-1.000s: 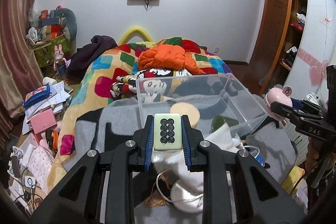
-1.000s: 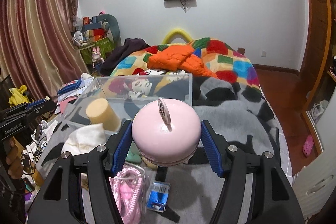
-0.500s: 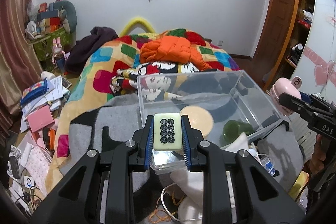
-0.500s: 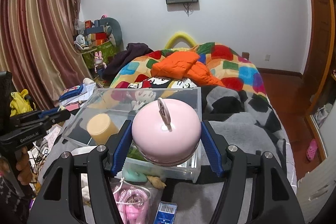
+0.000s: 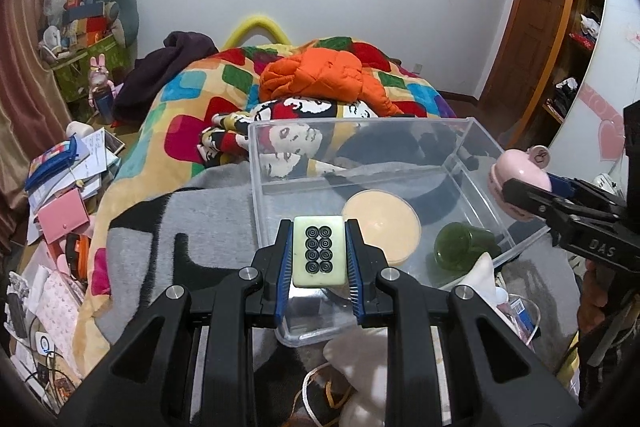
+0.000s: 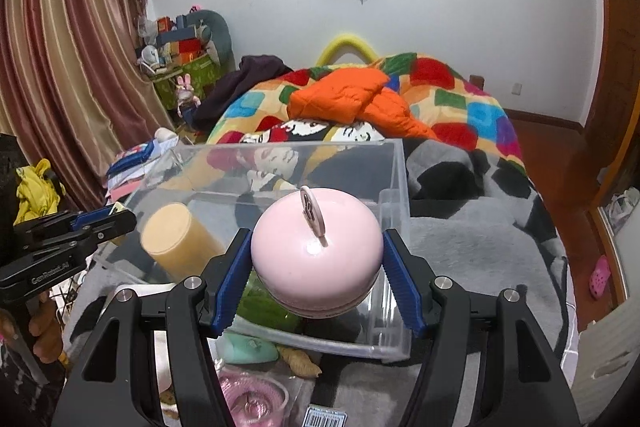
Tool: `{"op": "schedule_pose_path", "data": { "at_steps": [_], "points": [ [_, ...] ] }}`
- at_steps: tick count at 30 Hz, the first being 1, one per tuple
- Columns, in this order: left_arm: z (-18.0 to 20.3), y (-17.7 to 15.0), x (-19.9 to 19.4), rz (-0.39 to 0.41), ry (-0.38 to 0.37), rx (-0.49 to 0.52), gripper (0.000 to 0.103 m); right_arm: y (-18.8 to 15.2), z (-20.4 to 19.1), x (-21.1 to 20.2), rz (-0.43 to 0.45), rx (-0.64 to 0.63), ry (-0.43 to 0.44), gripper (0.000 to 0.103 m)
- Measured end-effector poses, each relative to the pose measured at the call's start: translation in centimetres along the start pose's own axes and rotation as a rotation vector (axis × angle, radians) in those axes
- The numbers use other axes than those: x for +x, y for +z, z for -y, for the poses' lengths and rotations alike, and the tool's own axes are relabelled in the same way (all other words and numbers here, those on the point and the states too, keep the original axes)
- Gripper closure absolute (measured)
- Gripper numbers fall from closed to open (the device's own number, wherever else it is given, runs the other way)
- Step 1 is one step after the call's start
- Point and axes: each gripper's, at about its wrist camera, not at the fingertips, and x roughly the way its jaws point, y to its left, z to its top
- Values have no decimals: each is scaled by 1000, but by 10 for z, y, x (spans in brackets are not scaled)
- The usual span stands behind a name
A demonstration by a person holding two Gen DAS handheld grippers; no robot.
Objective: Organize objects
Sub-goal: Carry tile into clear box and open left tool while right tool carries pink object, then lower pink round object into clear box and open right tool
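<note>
My left gripper (image 5: pixel 320 259) has its jaws pinched on a pale green tile (image 5: pixel 319 251) with eight dark rings on its face, gripped by the two long edges. I am holding it above the near left corner of the clear plastic box (image 5: pixel 256 163), which sits on the grey and black blanket (image 5: pixel 216 223) on the bed.

My right gripper (image 6: pixel 318 277) has its jaws clamped on a round pink case (image 6: pixel 316 247) with a small pink loop standing up on top. From the right wrist camera the case hangs over the near edge of the same box (image 6: pixel 400 187). In the left wrist view the case (image 5: pixel 520 175) shows at the box's right side, above the rim.

Inside the box I see a cream cylinder (image 5: pixel 382 227) standing on end and a dark green cup (image 5: pixel 460 247) lying on its side next to it.

On the blanket in front of the box lie a mint green object (image 6: pixel 250 349), a pink coiled thing in a clear bag (image 6: pixel 252 395), and a white cloth (image 5: pixel 486 271). Further up the bed are a patchwork quilt (image 5: pixel 188 95) and an orange padded jacket (image 5: pixel 320 75).
</note>
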Motion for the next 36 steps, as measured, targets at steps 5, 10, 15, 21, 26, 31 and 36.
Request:
{"op": "schedule_pose_path", "data": {
  "at_steps": [5, 10, 15, 21, 26, 31, 36],
  "points": [
    [2, -1, 3, 1, -10, 17, 79, 2, 0, 18, -35, -7, -19, 42],
    [-1, 1, 4, 3, -21, 13, 79, 7, -6, 29, -47, -29, -27, 43],
    [-3, 0, 3, 6, -29, 6, 79, 8, -12, 43, -76, -50, -40, 43],
    [-6, 1, 5, 0, -42, -5, 79, 7, -21, 52, -97, -89, -65, 43],
    [-6, 1, 4, -4, -50, -7, 79, 8, -25, 56, -109, -108, -87, 42],
    [-7, 2, 2, -2, -59, -11, 79, 8, -26, 57, -120, -119, -97, 42],
    [-6, 1, -2, 4, -59, -10, 79, 8, -26, 56, -122, -117, -104, 43]
  ]
}}
